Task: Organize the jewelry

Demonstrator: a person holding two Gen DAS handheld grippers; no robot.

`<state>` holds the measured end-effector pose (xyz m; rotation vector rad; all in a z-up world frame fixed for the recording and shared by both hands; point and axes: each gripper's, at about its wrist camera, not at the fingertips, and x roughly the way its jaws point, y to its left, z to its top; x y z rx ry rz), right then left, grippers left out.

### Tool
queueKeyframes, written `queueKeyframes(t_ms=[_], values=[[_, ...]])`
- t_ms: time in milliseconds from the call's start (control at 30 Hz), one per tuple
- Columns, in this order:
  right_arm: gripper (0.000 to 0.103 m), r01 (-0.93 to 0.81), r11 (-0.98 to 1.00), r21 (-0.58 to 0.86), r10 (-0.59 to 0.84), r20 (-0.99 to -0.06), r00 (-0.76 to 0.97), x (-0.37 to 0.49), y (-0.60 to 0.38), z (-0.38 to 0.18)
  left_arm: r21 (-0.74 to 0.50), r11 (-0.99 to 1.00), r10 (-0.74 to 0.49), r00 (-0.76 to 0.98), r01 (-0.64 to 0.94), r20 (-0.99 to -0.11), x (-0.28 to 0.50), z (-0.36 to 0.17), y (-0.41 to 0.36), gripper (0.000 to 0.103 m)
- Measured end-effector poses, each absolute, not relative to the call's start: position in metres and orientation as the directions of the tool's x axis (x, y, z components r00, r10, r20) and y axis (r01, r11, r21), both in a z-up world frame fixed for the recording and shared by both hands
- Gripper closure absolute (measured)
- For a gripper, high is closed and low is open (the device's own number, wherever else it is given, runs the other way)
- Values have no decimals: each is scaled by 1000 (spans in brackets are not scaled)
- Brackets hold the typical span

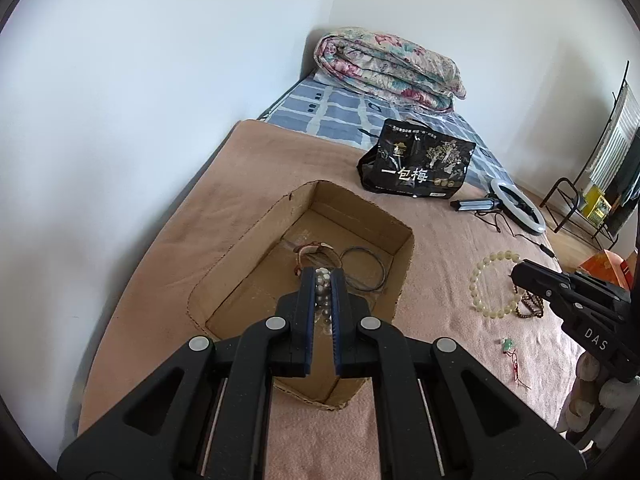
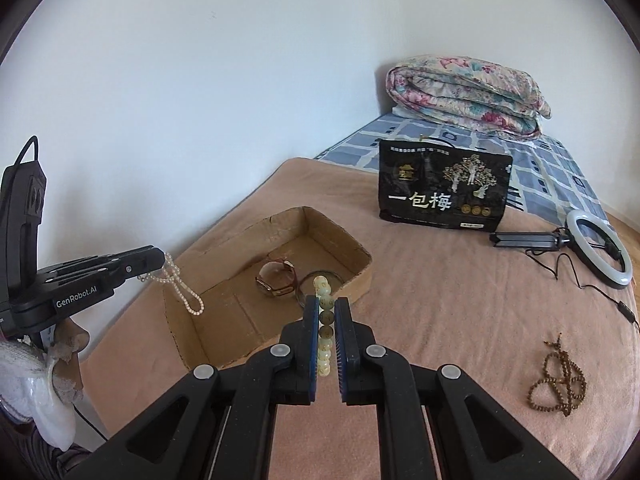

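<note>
Left wrist view shows a brown blanket [image 1: 248, 184], a black bag [image 1: 416, 164] and a ring light [image 1: 520, 208] on the bed. The left gripper [image 1: 323, 280] pinches a white pearl string [image 2: 180, 284] over the cardboard box [image 1: 248, 240], which holds a watch [image 2: 276, 280]. The right gripper [image 2: 327, 312] pinches a pale bead bracelet [image 2: 325, 320] over the blanket just beside the box. Brown beads [image 2: 560, 384] lie nearby.
</note>
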<state>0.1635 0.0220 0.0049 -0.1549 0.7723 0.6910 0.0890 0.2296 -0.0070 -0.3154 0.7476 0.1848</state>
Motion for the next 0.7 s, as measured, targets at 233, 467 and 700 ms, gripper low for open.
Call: queueKeyframes(t_ms=[233,467,700], values=[[98,-652,749,117,521,-712,470,169,62,-13,-227,924,54,693,-307,-719,89,-25,253,98],[98,-662,742,106,507,-735,450,177,90,-32,-237,915,50,674,-327,-737,94,-39,264,98],[98,-666,737,114,503,-752,427,188,111,-49,-237,910,47,653,-340,-756,99,-51,269,98]])
